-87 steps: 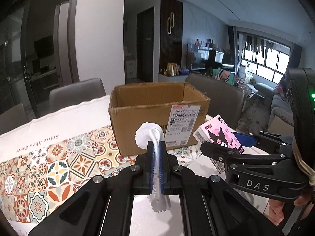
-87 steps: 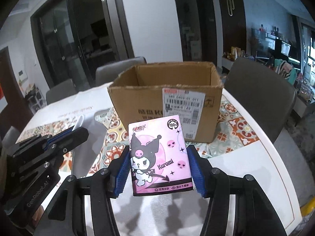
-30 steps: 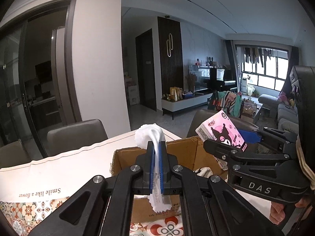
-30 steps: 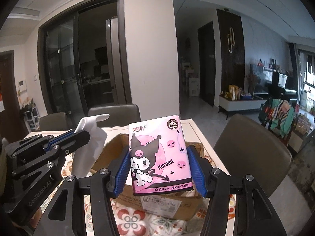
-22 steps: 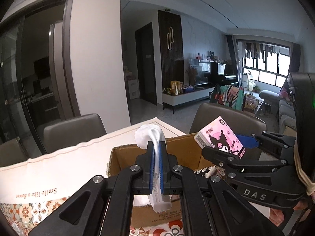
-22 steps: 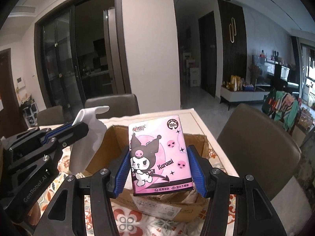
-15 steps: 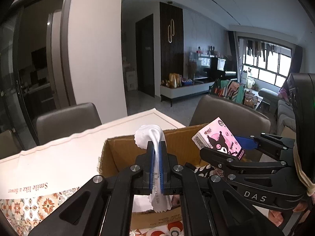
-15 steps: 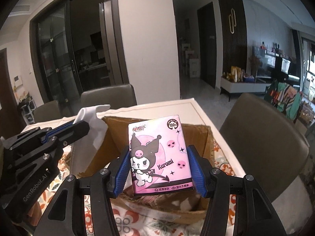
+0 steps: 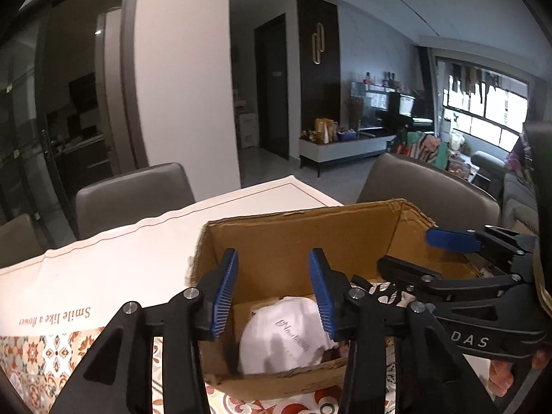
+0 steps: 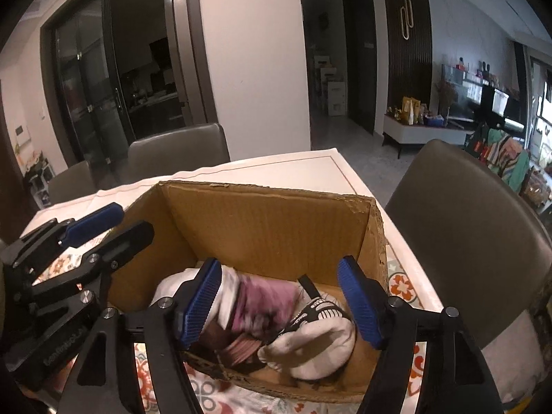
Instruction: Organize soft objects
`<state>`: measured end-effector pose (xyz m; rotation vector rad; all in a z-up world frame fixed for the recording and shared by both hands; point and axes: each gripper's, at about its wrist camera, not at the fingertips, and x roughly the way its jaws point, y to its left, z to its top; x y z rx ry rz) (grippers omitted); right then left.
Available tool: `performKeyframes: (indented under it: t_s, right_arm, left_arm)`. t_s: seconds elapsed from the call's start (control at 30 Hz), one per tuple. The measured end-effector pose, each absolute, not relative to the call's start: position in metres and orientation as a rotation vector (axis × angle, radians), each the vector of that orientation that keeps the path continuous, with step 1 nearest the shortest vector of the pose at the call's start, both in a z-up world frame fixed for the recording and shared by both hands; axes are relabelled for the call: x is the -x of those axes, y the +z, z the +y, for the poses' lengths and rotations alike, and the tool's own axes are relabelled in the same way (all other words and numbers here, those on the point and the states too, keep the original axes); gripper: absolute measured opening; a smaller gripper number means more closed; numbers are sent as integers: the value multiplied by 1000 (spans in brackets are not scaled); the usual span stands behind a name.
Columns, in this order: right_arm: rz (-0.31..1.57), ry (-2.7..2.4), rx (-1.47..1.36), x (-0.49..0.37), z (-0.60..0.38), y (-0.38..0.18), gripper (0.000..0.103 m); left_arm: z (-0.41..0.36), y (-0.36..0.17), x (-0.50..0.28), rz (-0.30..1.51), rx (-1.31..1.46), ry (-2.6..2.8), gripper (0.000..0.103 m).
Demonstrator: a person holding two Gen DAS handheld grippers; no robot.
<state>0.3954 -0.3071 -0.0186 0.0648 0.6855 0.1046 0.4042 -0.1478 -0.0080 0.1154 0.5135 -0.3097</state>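
Note:
An open cardboard box (image 9: 310,238) (image 10: 269,220) stands on the table. My left gripper (image 9: 272,293) is open and empty above the box's left part; the white packet (image 9: 286,338) lies below it inside the box. My right gripper (image 10: 279,300) is open and empty above the box; the pink Kuromi tissue pack (image 10: 265,303), blurred, is below it inside the box among a white sock (image 10: 317,352) and other soft items. Each gripper shows in the other's view, the right one (image 9: 445,252) and the left one (image 10: 100,227).
The table carries a white cloth with a patterned tile print (image 9: 45,355). Grey chairs stand behind (image 9: 134,193) and to the right (image 10: 465,227) of the table. A glass door and a pillar are further back.
Both grippers have opened over the box. The white packet and the pink tissue pack have dropped from the jaws into the box.

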Motion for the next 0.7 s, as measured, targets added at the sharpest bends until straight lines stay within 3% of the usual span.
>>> performKeyframes:
  t_s: [0.2, 0.7]
  right_arm:
    - [654, 43, -15, -381, -299, -10, 71]
    - [591, -16, -94, -306, -298, 22, 71]
  left_arm:
    - [-139, -6, -391, 510, -113, -270, 44]
    - [-117, 33, -301, 418, -145, -190, 61]
